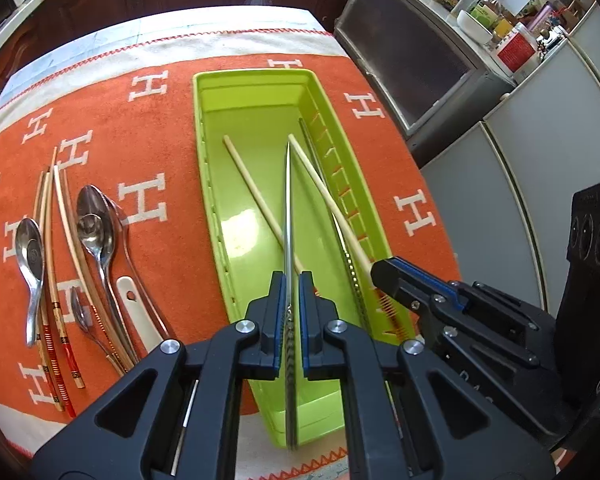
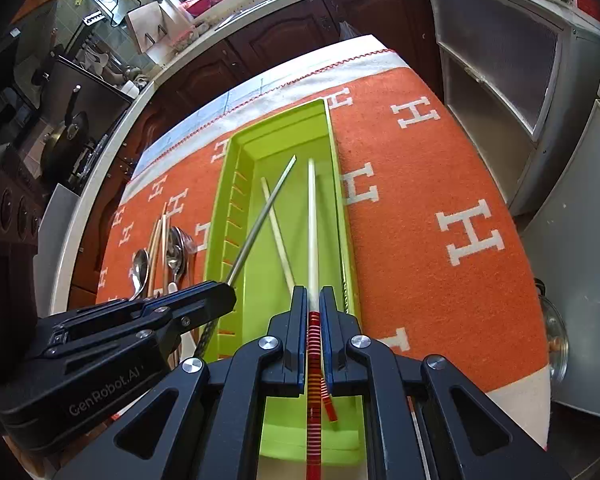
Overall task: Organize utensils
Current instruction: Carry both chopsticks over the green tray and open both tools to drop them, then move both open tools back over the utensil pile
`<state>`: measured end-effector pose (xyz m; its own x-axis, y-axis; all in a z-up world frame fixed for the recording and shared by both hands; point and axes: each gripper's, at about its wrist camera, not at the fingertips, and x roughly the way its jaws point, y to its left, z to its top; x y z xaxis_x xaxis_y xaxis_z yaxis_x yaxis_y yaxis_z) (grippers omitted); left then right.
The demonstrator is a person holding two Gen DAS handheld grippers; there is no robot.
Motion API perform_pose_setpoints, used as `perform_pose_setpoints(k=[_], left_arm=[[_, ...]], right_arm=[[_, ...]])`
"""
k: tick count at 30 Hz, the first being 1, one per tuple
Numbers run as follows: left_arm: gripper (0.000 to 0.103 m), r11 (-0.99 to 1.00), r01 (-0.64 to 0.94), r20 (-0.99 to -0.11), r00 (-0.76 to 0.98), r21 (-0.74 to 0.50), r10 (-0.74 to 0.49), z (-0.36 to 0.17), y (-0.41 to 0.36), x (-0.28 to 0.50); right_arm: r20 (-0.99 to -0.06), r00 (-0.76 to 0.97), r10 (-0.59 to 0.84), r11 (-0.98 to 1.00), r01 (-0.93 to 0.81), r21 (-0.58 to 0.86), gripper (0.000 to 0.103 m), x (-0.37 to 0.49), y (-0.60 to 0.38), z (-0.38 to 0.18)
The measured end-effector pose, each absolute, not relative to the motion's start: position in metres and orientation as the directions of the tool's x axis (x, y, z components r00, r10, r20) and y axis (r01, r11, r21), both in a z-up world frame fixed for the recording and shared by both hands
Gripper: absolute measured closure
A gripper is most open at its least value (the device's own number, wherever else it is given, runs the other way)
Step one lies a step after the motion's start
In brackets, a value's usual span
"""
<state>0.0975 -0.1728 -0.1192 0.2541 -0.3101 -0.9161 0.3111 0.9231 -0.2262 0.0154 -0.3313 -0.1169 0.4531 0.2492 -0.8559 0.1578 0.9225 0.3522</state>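
Both sets of jaws shut tight, each on one chopstick. Left gripper (image 1: 293,280) holding a metal chopstick (image 1: 287,200), right gripper (image 2: 310,294) holding a pale chopstick (image 2: 311,220) with a red striped end. Both sticks pointing down over the green tray (image 1: 208,160), crossing above a loose wooden chopstick (image 1: 252,192) already lying inside. More spoons (image 1: 96,224) and chopsticks waiting on the orange cloth (image 1: 152,144) beside the tray on the bench. Best way now, likely: lower slowly, turn each stick to line up with the long side of the tray, then let go low, one at a time, without bumping the other gripper.
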Motion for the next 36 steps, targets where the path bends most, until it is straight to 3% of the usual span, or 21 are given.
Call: perform_pose_setpoints(k=[3, 7, 8, 16, 36], left_arm=[[0.097, 0.927, 0.318, -0.92, 0.265, -0.198, -0.288, -0.117, -0.167, 0.095], [0.073, 0.929, 0.33, -0.914, 0.3, -0.168, -0.272, -0.107, -0.156, 0.087], [0.072, 0.93, 0.331, -0.911, 0.313, -0.159, -0.267, -0.104, -0.153, 0.086], [0.072, 0.947, 0.301, -0.895, 0.382, -0.113, -0.228, -0.084, -0.122, 0.075], [0.072, 0.963, 0.242, -0.85, 0.477, -0.117, -0.223, -0.054, -0.054, 0.049]], right_arm=[[-0.856, 0.452, 0.25, 0.922, 0.157, 0.353, 0.086, 0.02, -0.329, -0.121], [-0.857, 0.447, 0.257, 0.922, 0.153, 0.357, 0.084, 0.021, -0.325, -0.122], [-0.857, 0.445, 0.258, 0.921, 0.153, 0.357, 0.084, 0.02, -0.323, -0.122], [-0.854, 0.439, 0.279, 0.919, 0.135, 0.369, 0.076, 0.016, -0.31, -0.122], [-0.862, 0.434, 0.261, 0.95, 0.045, 0.31, 0.076, 0.008, -0.252, -0.094]])
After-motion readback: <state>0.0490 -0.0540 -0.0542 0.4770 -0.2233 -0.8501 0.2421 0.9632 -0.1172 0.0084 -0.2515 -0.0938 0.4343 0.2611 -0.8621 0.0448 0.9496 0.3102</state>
